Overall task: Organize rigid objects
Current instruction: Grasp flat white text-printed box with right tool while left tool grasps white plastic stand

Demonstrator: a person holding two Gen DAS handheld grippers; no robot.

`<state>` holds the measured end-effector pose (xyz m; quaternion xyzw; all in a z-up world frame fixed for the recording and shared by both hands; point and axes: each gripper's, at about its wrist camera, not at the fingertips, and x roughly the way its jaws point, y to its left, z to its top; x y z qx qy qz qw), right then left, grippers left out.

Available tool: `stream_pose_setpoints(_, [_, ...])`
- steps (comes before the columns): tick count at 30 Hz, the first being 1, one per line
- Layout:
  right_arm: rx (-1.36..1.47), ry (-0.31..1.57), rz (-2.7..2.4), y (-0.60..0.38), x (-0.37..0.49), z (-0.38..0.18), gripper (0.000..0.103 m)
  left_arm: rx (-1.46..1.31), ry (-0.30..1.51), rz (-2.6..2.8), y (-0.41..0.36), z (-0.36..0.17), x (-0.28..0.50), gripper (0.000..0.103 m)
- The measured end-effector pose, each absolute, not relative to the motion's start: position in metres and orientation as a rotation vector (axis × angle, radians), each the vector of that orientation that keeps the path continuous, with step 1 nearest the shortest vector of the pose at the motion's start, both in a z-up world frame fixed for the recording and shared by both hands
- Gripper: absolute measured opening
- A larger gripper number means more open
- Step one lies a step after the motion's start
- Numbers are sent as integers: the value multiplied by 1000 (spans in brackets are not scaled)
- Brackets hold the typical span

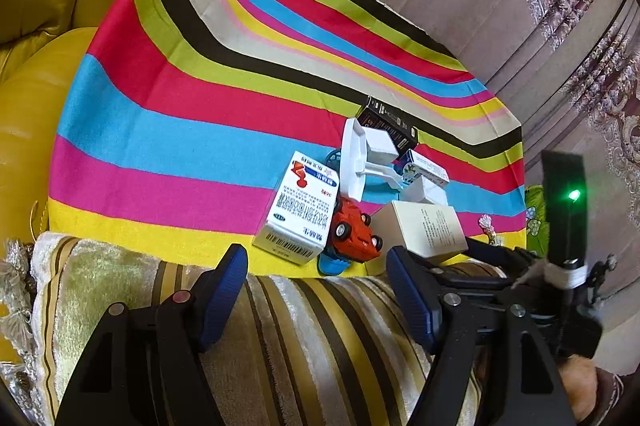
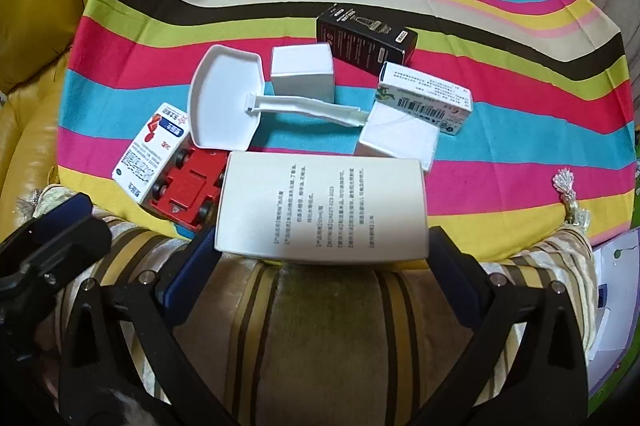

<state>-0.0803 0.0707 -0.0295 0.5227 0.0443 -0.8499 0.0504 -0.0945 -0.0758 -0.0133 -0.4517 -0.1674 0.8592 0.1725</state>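
- Nearest, a striped cushion (image 2: 320, 326) lay under both grippers, with the striped cloth (image 1: 168, 129) spread beyond it.
- At the cloth's near edge, the right gripper (image 2: 320, 250) held a cream box (image 2: 322, 205) between its blue pads (image 2: 188, 274), the box printed side up and raised a little over the edge, as far as I could judge.
- Beside it, the left gripper (image 1: 316, 290) stood wide and empty over the cushion, its fingertips just short of the cloth.
- Just past that gripper sat a medicine box (image 1: 298, 209) with a red toy car (image 1: 356, 234) touching its side; the car lay belly-up in the right wrist view, over a blue thing (image 1: 332, 264) I could not identify.
- Next came a white scoop (image 2: 224, 101), its handle reaching across to a white box (image 2: 396, 141).
- Further on stood a white cube (image 2: 302, 71) and a green-printed carton (image 2: 424, 95), near each other but apart.
- Farthest lay a black box (image 2: 366, 39), just behind the cube.
- By my judgement the task was barely begun: one box was in hand, everything else sat in a loose, crooked cluster, and no tidy row or stack had formed. Most of the cloth was bare.
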Motion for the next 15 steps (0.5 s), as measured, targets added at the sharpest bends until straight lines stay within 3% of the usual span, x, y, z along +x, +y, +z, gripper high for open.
stream_pose_setpoints(7, [1578, 163, -2632, 70, -80, -37, 100, -1234, -317, 2463, -56, 8, -121, 72])
stream_pose_setpoints(11, [1554, 134, -2652, 75, -77, -36, 100, -1252, -252, 2432, -39, 10, -152, 55])
stream_pose_setpoints(15, [1531, 103, -2656, 78, -76, -36, 100, -1295, -224, 2386, -22, 3, -179, 50])
